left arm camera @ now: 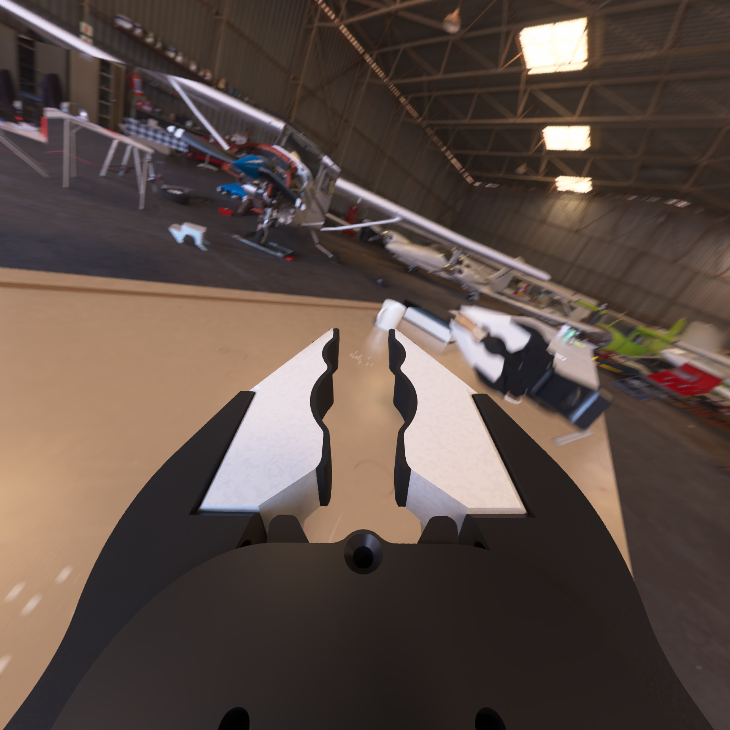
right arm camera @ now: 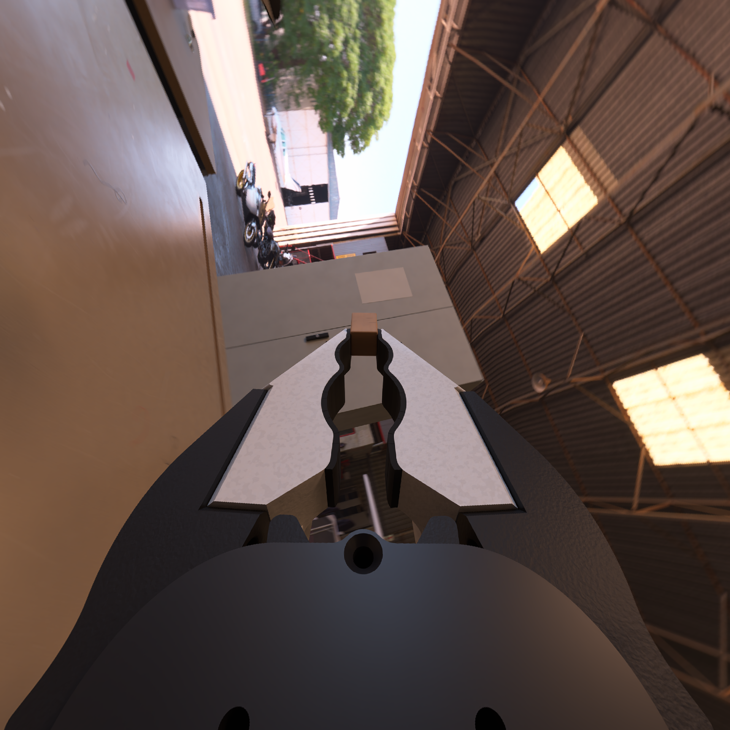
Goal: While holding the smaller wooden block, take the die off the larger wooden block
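Brown wood sits pinched at my right gripper's (right arm camera: 364, 335) tips: the small block (right arm camera: 364, 333), lifted clear so it stays held. My left gripper (left arm camera: 363, 335) hangs parted and empty over the table (left arm camera: 118, 375), ready. Die and larger block: not visible.

A: Warm, dimmish light; roof skylights (left arm camera: 553, 45) blow out white, soft sheen on the tan table (left arm camera: 118, 395).
B: Right wrist view: skylights (right arm camera: 557, 199) glow, open doorway bright. Far gripper (left arm camera: 513, 355) smeared with blur; backgrounds soft, edges bend wide-angle.
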You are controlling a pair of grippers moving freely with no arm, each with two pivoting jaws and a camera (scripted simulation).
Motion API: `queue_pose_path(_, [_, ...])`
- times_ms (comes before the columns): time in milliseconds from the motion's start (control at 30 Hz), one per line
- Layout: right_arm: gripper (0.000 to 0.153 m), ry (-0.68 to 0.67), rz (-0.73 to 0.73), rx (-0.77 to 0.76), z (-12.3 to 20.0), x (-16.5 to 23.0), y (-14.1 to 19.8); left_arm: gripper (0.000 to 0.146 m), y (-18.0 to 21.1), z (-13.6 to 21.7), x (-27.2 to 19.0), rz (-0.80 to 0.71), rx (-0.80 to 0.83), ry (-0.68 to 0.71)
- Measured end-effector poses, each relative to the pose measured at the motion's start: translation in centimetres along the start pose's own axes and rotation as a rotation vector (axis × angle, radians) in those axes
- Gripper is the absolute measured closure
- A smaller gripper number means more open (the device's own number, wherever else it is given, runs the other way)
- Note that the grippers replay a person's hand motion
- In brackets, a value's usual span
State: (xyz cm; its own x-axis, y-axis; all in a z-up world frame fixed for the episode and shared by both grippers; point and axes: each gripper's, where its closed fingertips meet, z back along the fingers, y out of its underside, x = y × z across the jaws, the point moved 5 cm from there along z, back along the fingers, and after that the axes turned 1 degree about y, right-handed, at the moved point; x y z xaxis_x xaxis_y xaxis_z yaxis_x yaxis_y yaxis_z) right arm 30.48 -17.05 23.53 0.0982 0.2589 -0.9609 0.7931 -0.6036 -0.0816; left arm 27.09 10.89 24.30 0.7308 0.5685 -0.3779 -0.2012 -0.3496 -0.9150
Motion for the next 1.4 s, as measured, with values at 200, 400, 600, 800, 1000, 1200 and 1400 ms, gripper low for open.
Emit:
queue_pose_path(200, [0.142,-0.141,0.026,0.005,-4.2,-3.9,3.7,0.124,6.2,8.1,-1.6,-0.033,0.064,-0.159])
queue_pose_path(400, [0.142,-0.213,-0.175,0.198,-9.9,4.1,6.9,0.123,9.4,12.1,-1.8,0.021,0.017,-0.243])
queue_pose_path(600, [0.141,-0.176,-0.222,0.2,-8.8,13.3,9.1,0.115,8.7,15.8,4.3,-0.074,0.193,-0.638])
queue_pose_path(800, [0.141,-0.102,-0.286,0.103,-6.3,14.9,7.4,0.102,7.9,14.1,11.9,-0.017,0.322,-0.704])
queue_pose_path(1000, [0.141,-0.173,-0.305,0.018,-5.2,15.3,5.6,0.136,6.5,14.0,15.3,-0.125,0.408,-0.838])
queue_pose_path(1200, [0.141,-0.151,-0.448,0.029,-5.2,14.2,6.8,0.141,6.3,15.0,15.6,-0.114,0.38,-0.908])
queue_pose_path(1400, [0.141,-0.164,-0.438,0.029,-5.1,14.3,6.9,0.108,2.5,14.9,11.0,-0.393,0.412,-0.993])
